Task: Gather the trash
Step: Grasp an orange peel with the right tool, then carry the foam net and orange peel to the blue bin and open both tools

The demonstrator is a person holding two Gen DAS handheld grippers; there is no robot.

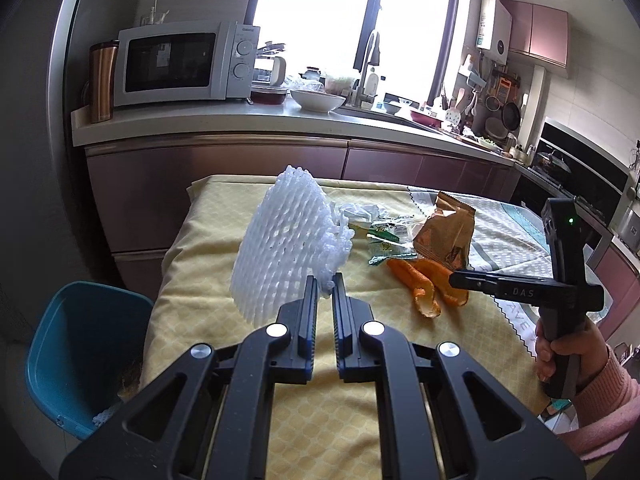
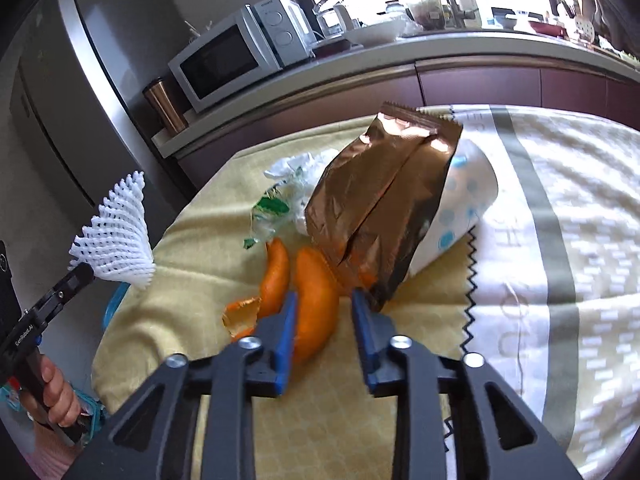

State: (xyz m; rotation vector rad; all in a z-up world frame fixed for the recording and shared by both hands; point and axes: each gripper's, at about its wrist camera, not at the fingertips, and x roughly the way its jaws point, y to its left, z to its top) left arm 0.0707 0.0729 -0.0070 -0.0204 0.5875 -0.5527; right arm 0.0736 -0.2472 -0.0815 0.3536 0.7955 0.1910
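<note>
Above the yellow tablecloth [image 1: 224, 360], the left gripper [image 1: 325, 282] pinches the foam net [image 1: 280, 240] for binning while the right gripper [image 2: 324, 304], jaws parted, straddles orange peel [image 2: 316, 300].

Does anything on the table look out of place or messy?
Yes. Trash lies in a loose heap on the yellow tablecloth: orange peel, a torn brown foil bag leaning over a dotted paper cup that lies on its side, and crumpled clear wrappers. The white foam fruit net is already lifted.

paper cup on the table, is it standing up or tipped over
Tipped over. The paper cup lies on its side on the tablecloth, its open mouth facing up-left, with the brown foil bag leaning across it.
</note>
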